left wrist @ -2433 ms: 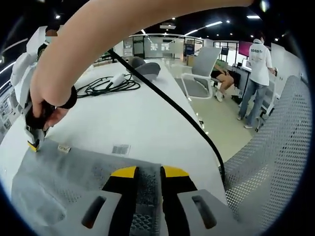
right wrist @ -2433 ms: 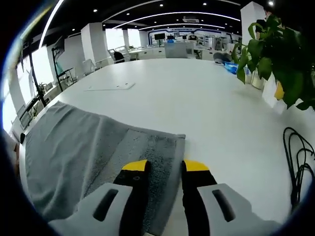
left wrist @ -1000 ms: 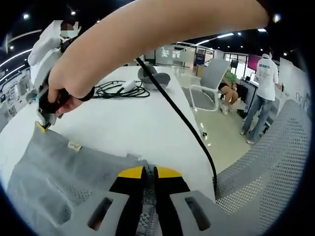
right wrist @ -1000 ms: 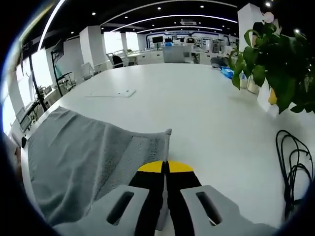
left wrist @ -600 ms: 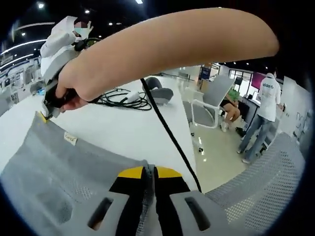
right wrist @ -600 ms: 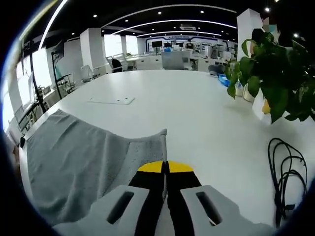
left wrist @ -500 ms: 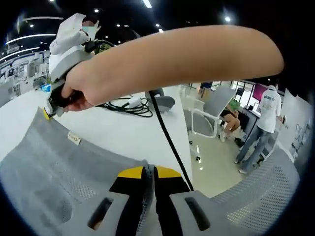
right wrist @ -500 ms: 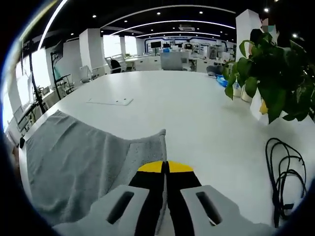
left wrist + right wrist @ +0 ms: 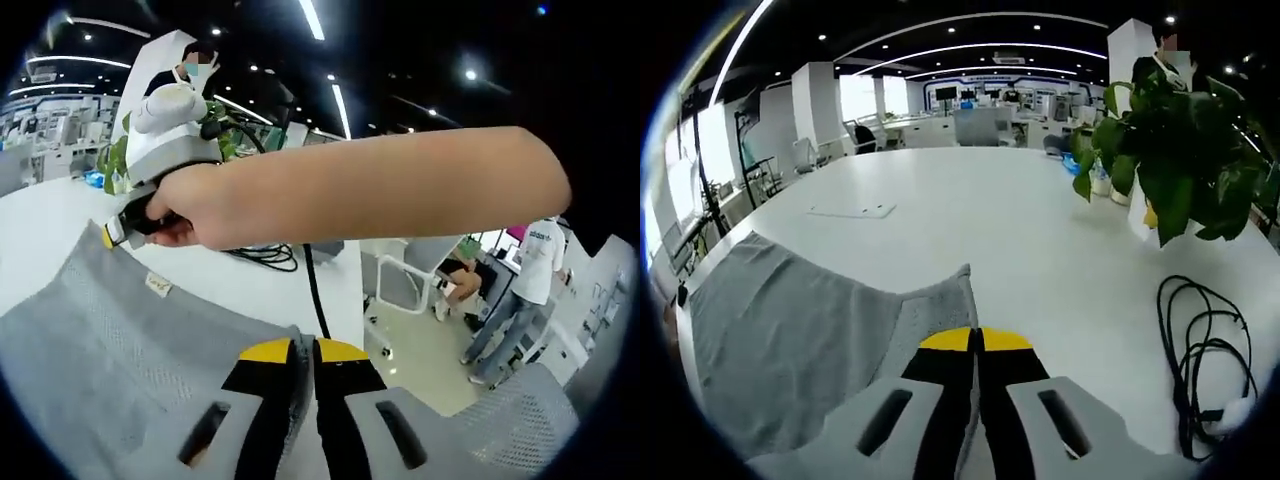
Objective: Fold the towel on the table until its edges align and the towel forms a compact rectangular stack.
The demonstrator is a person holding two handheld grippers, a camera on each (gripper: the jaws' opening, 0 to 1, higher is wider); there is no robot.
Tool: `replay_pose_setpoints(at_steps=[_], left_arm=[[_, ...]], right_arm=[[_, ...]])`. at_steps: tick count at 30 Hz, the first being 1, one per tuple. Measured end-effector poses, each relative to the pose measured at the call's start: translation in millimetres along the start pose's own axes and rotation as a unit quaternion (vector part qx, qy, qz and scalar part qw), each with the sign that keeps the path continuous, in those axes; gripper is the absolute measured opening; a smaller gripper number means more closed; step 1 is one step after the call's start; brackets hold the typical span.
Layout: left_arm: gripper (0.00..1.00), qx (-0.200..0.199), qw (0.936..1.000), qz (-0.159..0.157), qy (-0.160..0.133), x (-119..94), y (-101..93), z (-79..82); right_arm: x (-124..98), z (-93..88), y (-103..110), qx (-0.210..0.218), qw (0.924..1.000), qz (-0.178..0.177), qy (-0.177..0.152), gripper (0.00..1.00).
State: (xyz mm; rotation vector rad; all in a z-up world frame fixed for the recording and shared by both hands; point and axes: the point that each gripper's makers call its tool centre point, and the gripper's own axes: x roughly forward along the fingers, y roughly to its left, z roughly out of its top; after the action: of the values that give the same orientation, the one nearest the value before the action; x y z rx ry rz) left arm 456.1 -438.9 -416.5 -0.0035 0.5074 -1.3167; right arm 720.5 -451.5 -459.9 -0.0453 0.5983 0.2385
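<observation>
Grey terry towel [image 9: 810, 330], lower left, hangs raised; your left gripper [image 9: 300, 355] and right gripper [image 9: 975, 345] pinch its corners; folding barely begun.

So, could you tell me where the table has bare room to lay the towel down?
Bare table lies beyond the towel, between the flat sheet and the plant. It's crowded by the cable and plant.

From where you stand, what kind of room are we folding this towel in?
Most likely an open-plan office: a large white table, mesh office chairs on the floor beyond it, a potted plant and ceiling strip lights. Both claws are shut on the grey towel.
</observation>
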Motion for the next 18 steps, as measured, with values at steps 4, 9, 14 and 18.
replay_pose_setpoints(at_steps=[4,9,14,18], left_arm=[[0.08,-0.002,1.0,0.003,0.003,-4,1.1,-0.2],[0.08,-0.002,1.0,0.008,0.001,-13,3.0,1.3],[0.08,0.011,0.9998,0.015,-0.002,-27,3.4,8.4],[0.08,0.023,0.9995,0.019,-0.003,-39,2.9,13.1]], right_arm=[[-3,4.0,3,0.01,0.9999,-0.002,-0.002,0.0],[-7,8.0,14,-0.03,0.9995,0.008,0.0,0.0],[-9,18.2,21,-0.012,0.9997,0.018,-0.014,0.0],[-14,25.1,27,-0.004,0.9996,0.021,-0.021,0.0]])
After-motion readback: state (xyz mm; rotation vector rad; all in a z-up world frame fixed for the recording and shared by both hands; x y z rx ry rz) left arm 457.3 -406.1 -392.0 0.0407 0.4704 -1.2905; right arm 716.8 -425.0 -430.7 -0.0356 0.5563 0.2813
